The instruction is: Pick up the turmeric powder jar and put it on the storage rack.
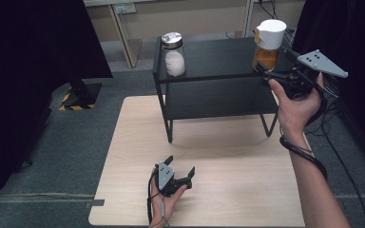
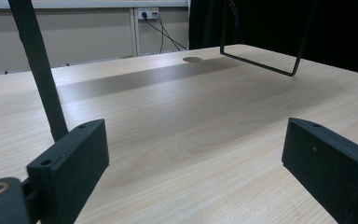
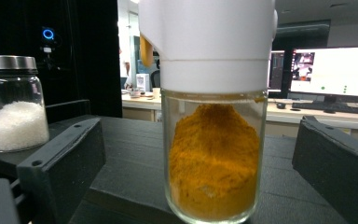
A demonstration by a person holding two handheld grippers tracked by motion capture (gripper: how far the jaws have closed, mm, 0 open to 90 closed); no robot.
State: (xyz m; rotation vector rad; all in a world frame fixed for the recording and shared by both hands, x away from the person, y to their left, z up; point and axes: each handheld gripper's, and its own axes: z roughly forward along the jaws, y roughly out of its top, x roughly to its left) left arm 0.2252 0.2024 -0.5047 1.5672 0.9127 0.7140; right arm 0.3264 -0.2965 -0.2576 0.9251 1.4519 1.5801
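1. Orange-powder jar (image 1: 269, 45), glass with a white cap, stands upright at the right end of the black shelf (image 1: 218, 52), near its front edge.
2. The shelf sits at the far edge of the wooden table (image 1: 228, 156).
3. A second jar (image 1: 173, 54) of white grains stands at the shelf's left end.
4. Right gripper (image 1: 261, 66): jaws released, spread either side of the orange-powder jar without touching it.
5. Left gripper (image 1: 180, 166) rests near the table's near edge, jaws spread wide, nothing between them.
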